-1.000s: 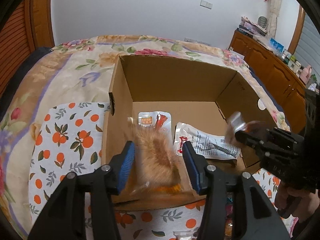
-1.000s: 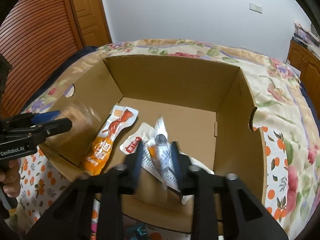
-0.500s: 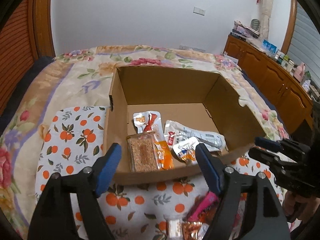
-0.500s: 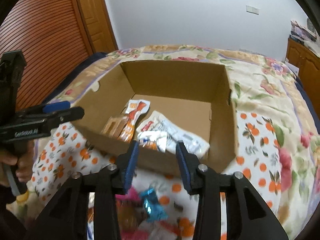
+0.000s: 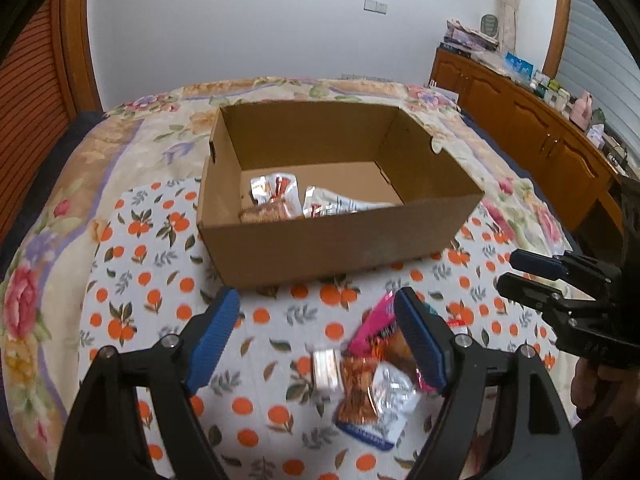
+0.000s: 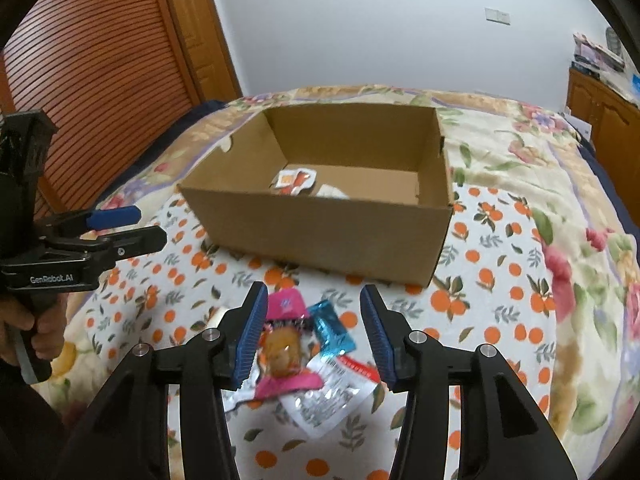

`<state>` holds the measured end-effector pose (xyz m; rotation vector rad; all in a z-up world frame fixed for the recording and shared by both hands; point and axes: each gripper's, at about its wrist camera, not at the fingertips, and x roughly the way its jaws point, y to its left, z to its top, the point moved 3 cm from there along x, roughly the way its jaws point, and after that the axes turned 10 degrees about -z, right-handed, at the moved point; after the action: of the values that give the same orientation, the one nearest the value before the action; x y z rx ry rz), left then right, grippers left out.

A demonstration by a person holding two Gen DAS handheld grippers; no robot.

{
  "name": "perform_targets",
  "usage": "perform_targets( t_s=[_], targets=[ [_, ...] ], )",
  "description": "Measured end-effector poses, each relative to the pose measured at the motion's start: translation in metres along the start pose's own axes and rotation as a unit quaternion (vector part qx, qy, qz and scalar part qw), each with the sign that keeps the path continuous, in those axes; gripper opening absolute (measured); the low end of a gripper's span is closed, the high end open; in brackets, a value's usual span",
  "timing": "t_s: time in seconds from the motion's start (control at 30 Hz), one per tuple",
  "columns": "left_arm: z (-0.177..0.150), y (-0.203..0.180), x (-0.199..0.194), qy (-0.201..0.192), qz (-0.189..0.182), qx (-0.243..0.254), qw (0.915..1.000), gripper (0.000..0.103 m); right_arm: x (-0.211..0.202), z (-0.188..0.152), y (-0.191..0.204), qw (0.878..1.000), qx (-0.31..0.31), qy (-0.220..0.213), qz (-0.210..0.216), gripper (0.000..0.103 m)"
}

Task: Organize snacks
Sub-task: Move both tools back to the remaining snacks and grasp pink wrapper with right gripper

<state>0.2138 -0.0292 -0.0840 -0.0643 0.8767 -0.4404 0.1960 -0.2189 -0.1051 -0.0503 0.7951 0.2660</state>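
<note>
An open cardboard box (image 5: 336, 244) (image 6: 332, 232) sits on the bed and holds several snack packets (image 5: 280, 196) (image 6: 296, 180). A pile of loose snacks lies on the orange-print cloth in front of it: a pink packet (image 6: 286, 308), a blue one (image 6: 332, 326), an orange one (image 5: 358, 388) and a silver one (image 5: 394, 396). My left gripper (image 5: 318, 328) is open and empty above the pile's left side. My right gripper (image 6: 314, 320) is open and empty above the pink and blue packets.
The orange-print cloth (image 5: 140, 280) covers a floral bedspread (image 6: 560, 208). A wooden sideboard (image 5: 540, 120) with clutter stands at the right. A slatted wooden door (image 6: 92, 60) is at the left. The white wall is behind the bed.
Both grippers let their snacks go into the box, opened, and pulled back and down from over the box to above the loose pile in front of it.
</note>
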Motion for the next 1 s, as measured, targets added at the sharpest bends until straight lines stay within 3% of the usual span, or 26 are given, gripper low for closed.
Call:
perform_targets(
  t_s=[0.37,0.6,1.0],
  targets=[
    [-0.030,-0.003,0.009,0.047,-0.031,0.008,0.9984,0.078,0.041,-0.030,0.032,0.997,-0.035,0.053,0.034,0.048],
    [-0.041,0.008,0.029,0.086,-0.036,0.000,0.9957,0.061,0.071,-0.039,0.041,0.994,-0.056,0.083,0.045,0.041],
    [-0.053,0.005,0.046,0.136,-0.051,0.008,0.9894,0.056,0.102,-0.049,0.042,0.988,-0.091,0.122,0.027,0.040]
  ],
)
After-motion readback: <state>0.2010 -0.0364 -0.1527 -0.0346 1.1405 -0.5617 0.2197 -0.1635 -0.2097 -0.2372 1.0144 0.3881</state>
